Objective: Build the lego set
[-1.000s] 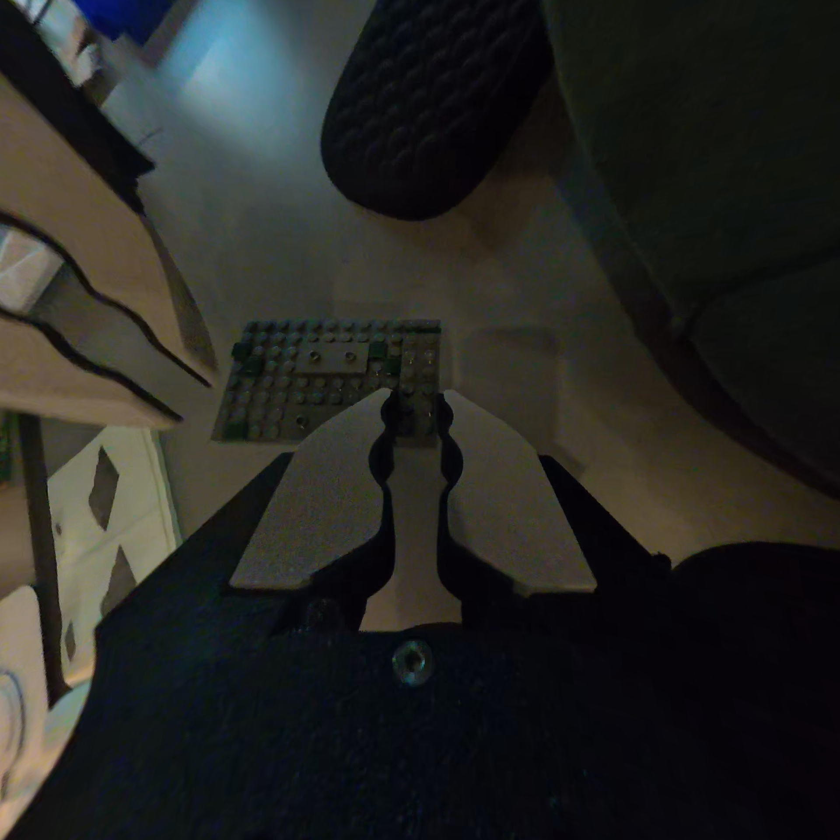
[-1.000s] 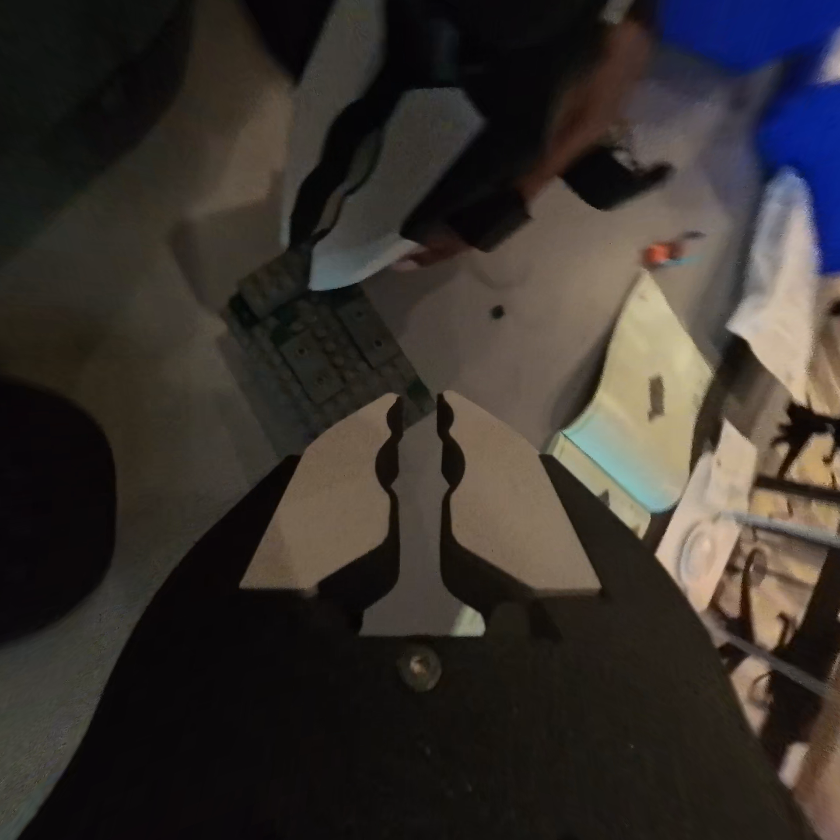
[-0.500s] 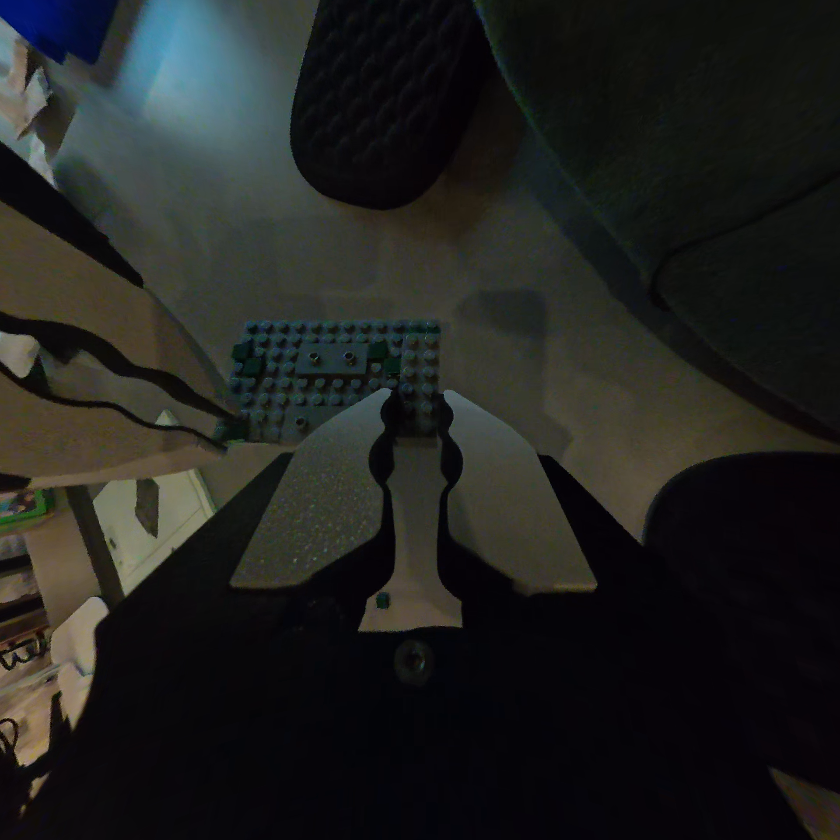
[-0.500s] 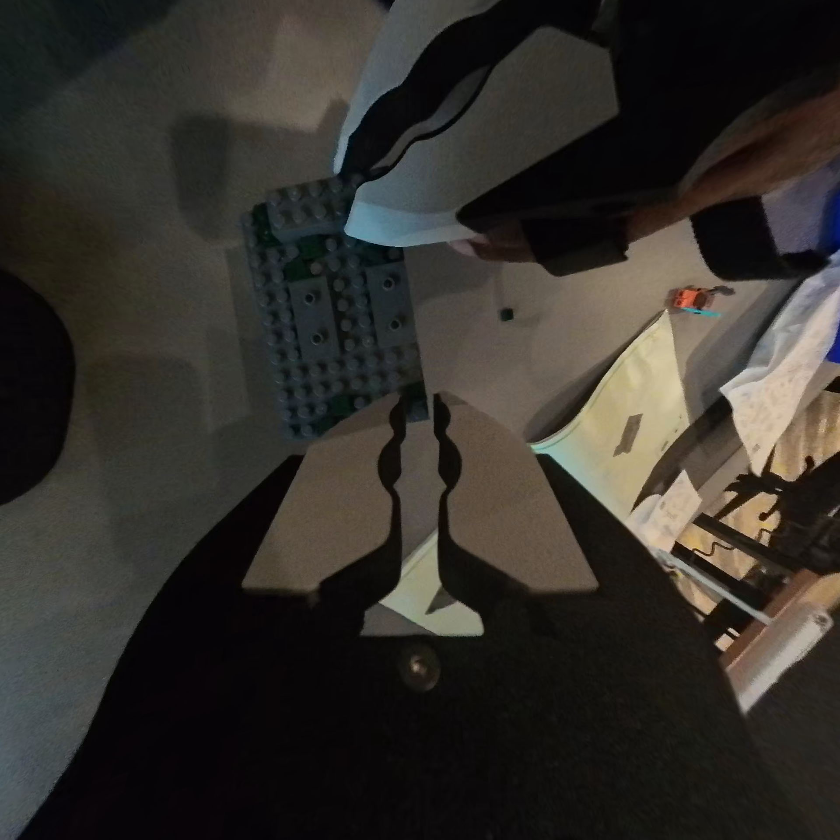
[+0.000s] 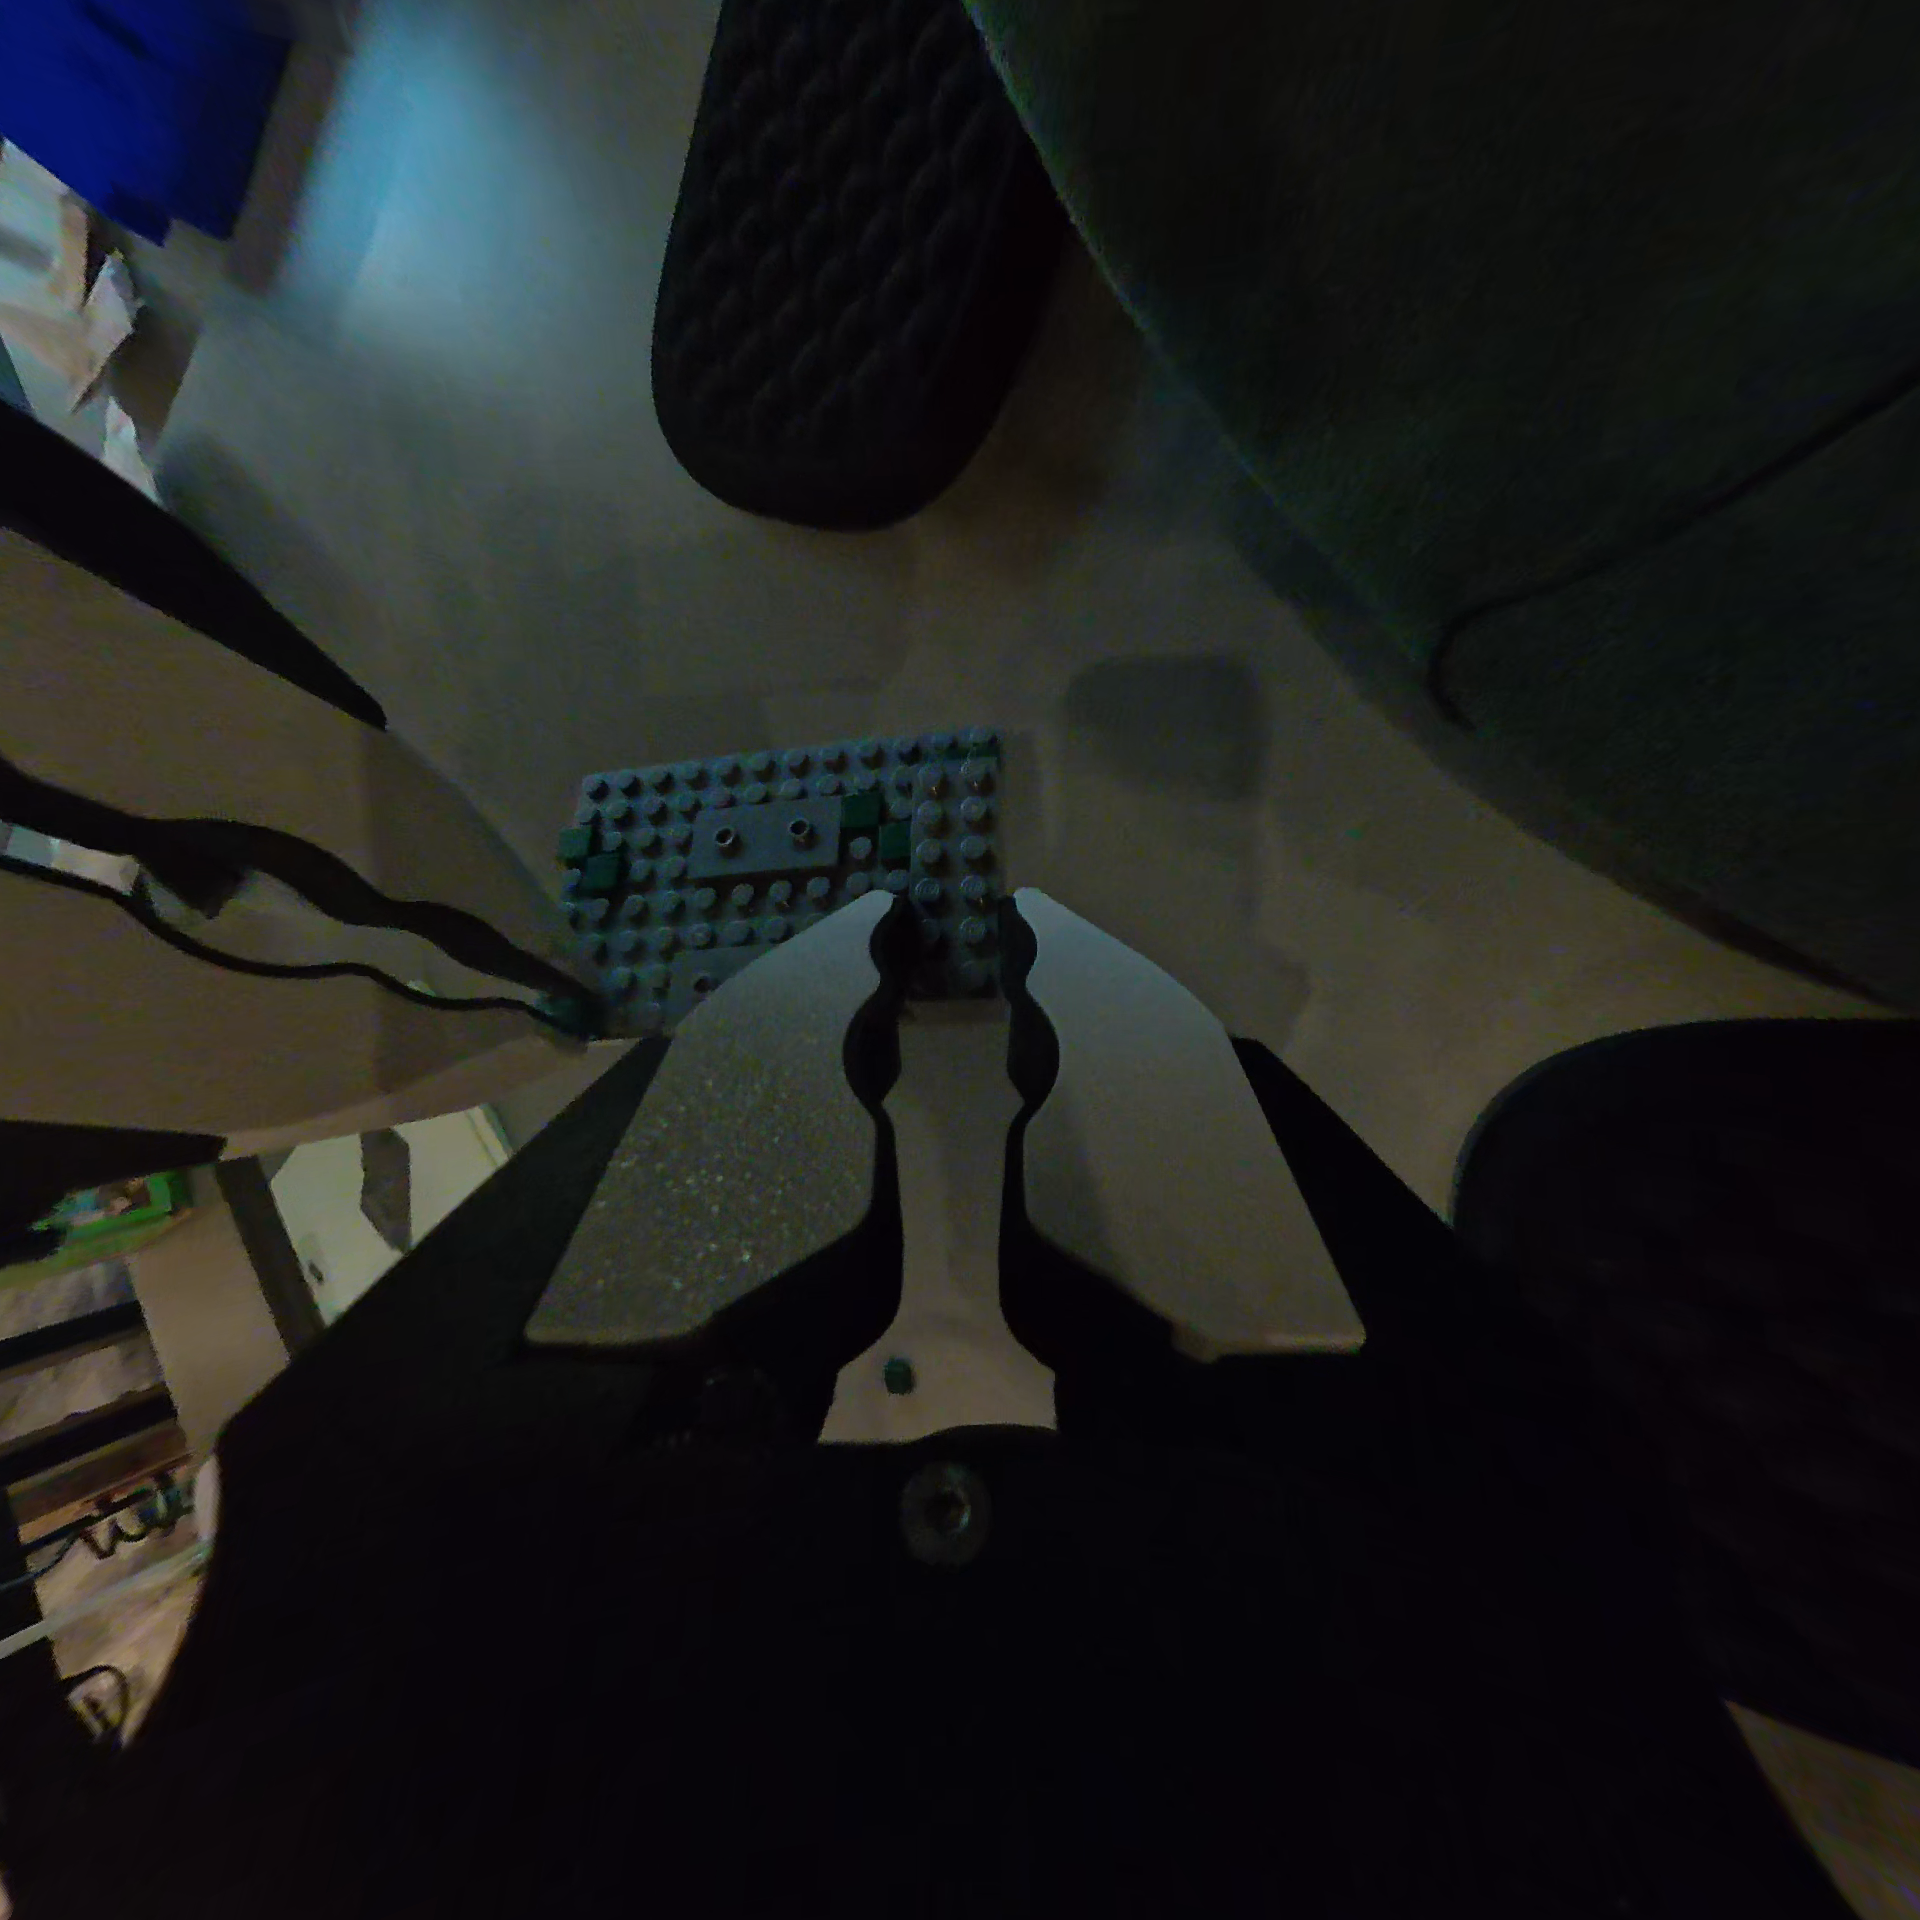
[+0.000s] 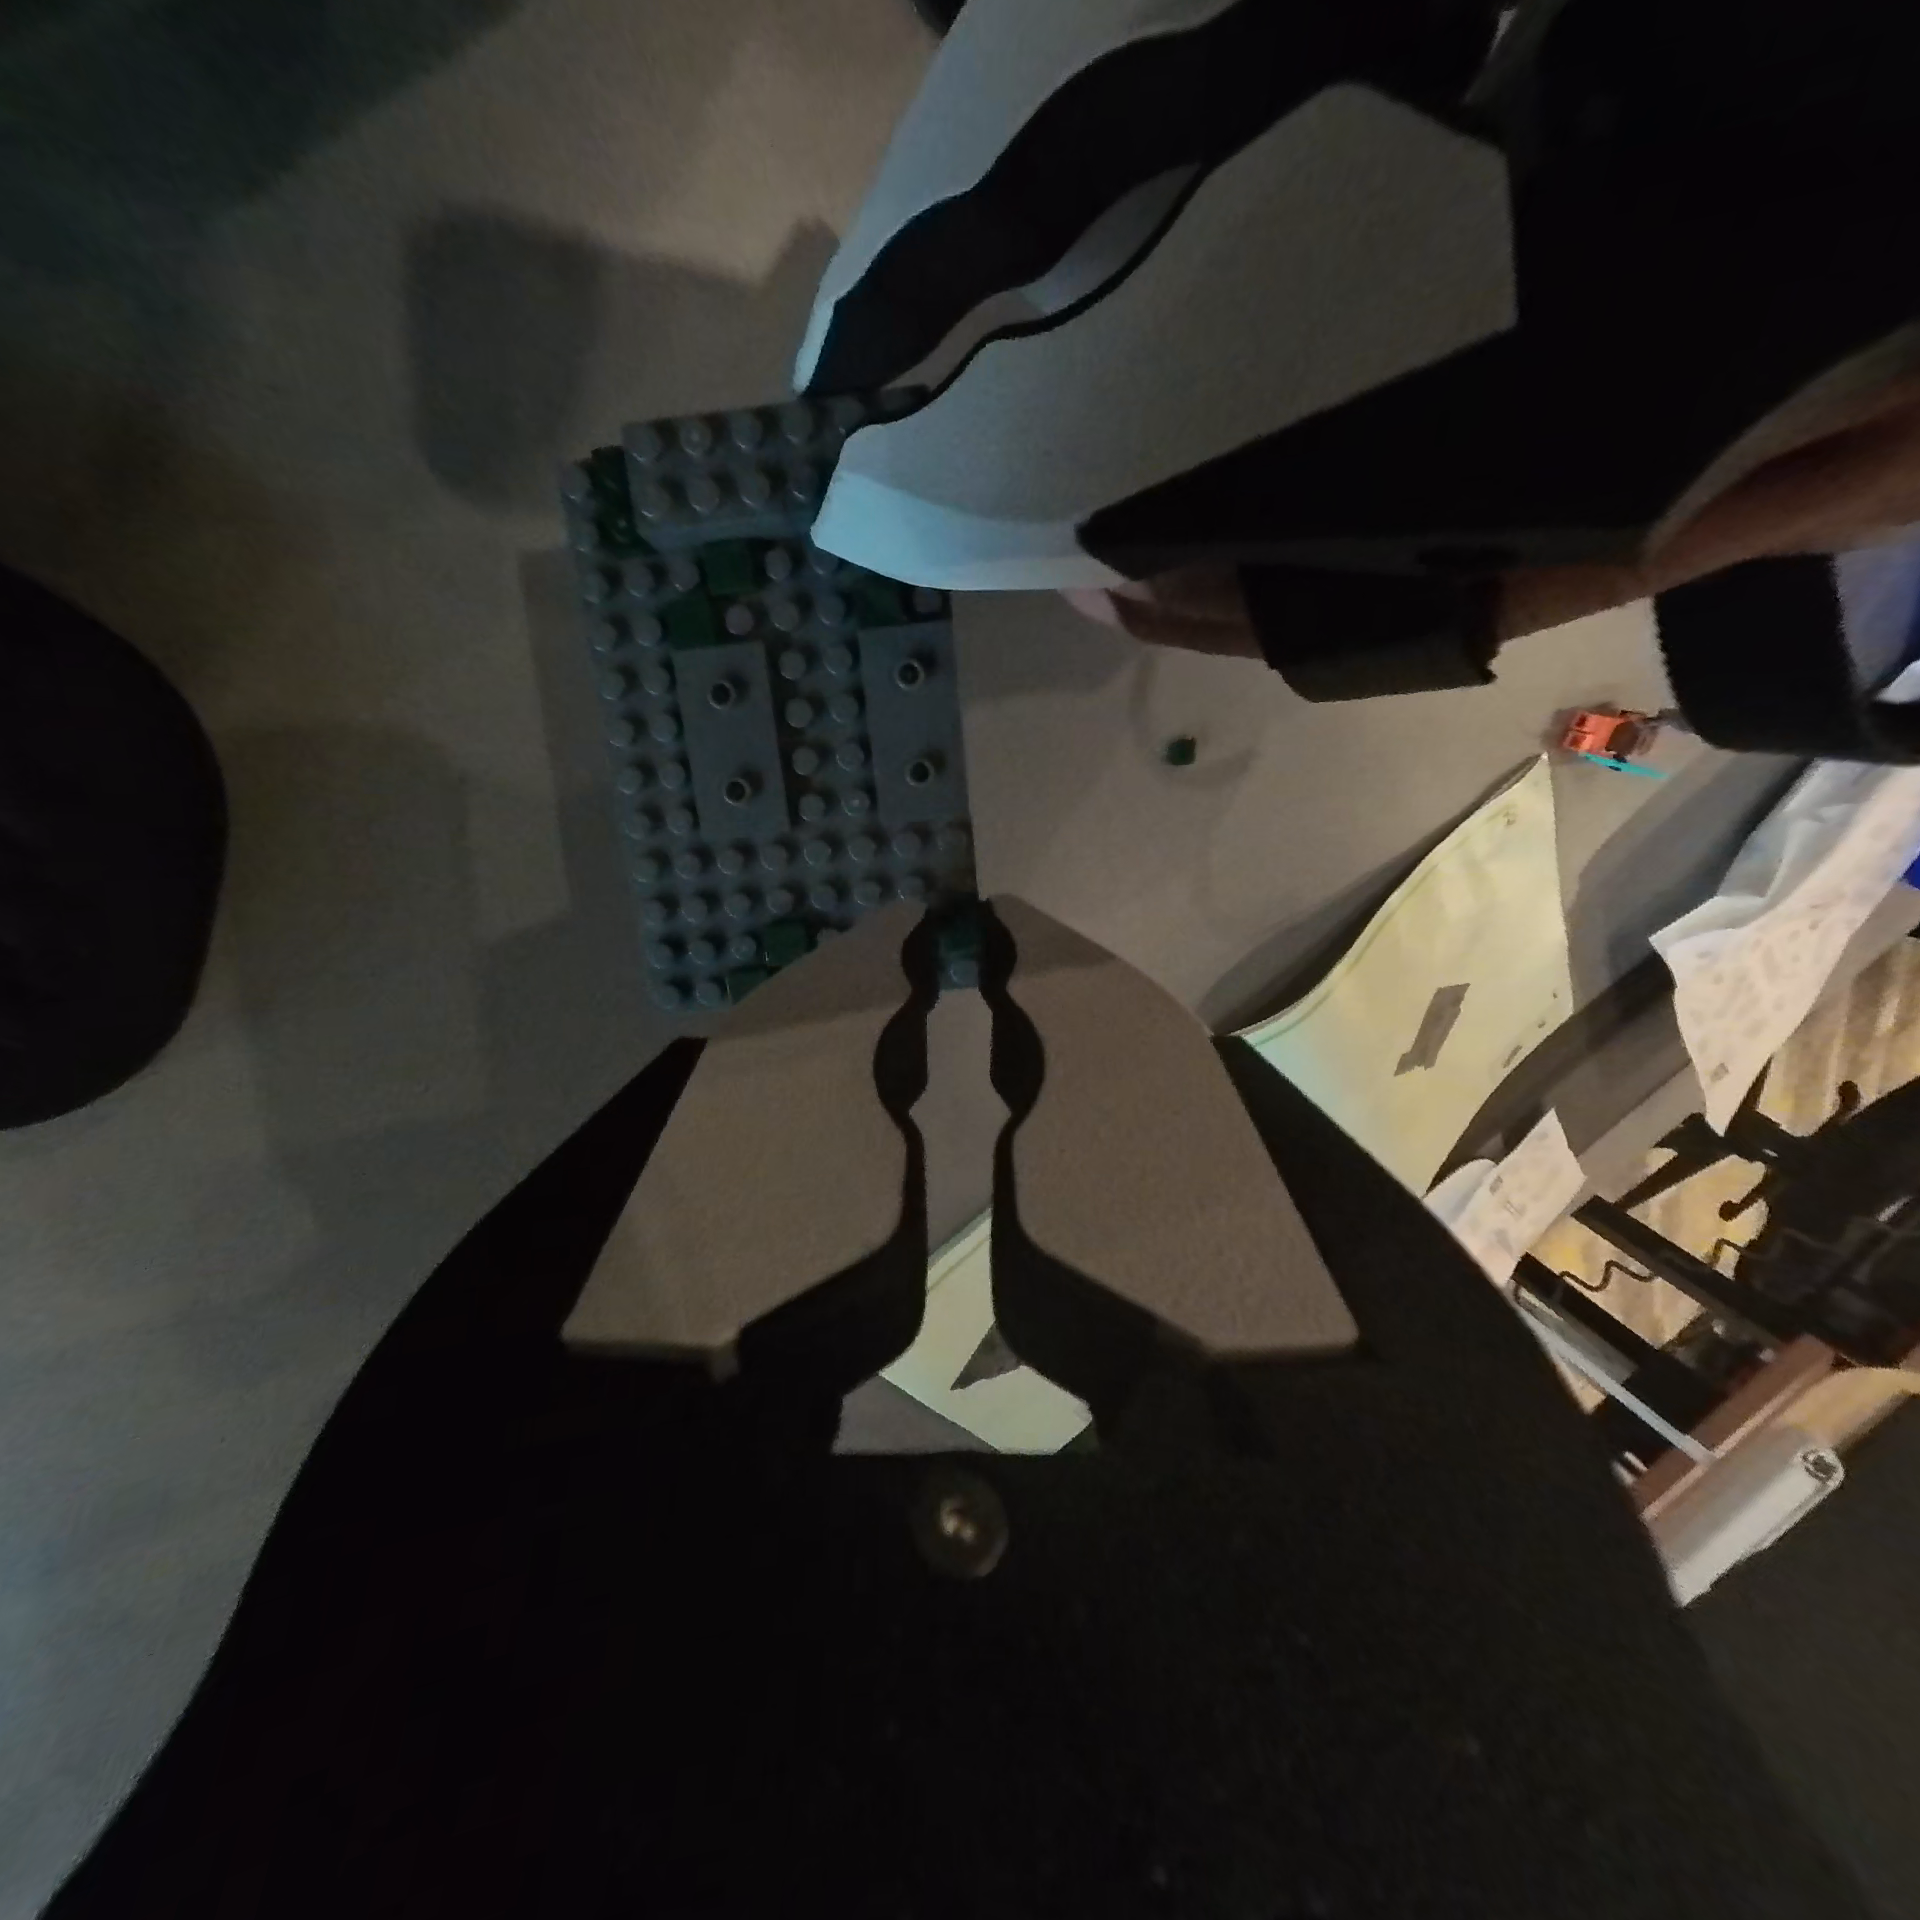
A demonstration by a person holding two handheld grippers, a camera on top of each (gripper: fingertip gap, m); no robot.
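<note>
Right gripper (image 6: pixel 958 914) swings from beside grey lego plate (image 6: pixel 769 727) to its near corner; tips now at small green piece (image 6: pixel 958 951) there. Left-view lighting dims; loose green stud (image 5: pixel 896 1377) now visible between left jaws.

Dim room; a pale grey tabletop (image 5: pixel 582 582) is catching a cool bluish glow at its far left corner. A dark green upholstered sofa (image 5: pixel 1507 343) is filling the upper right of the left wrist view, its cushion seam curving down. A black textured oval pad (image 5: pixel 831 260) is lying near it. A blue bin (image 5: pixel 125 104) is sitting at the far corner. Pale yellow paper sheets (image 6: pixel 1423 987) are spreading at the tabletop's edge, with a black metal rack (image 6: pixel 1766 1247) standing beyond them.
</note>
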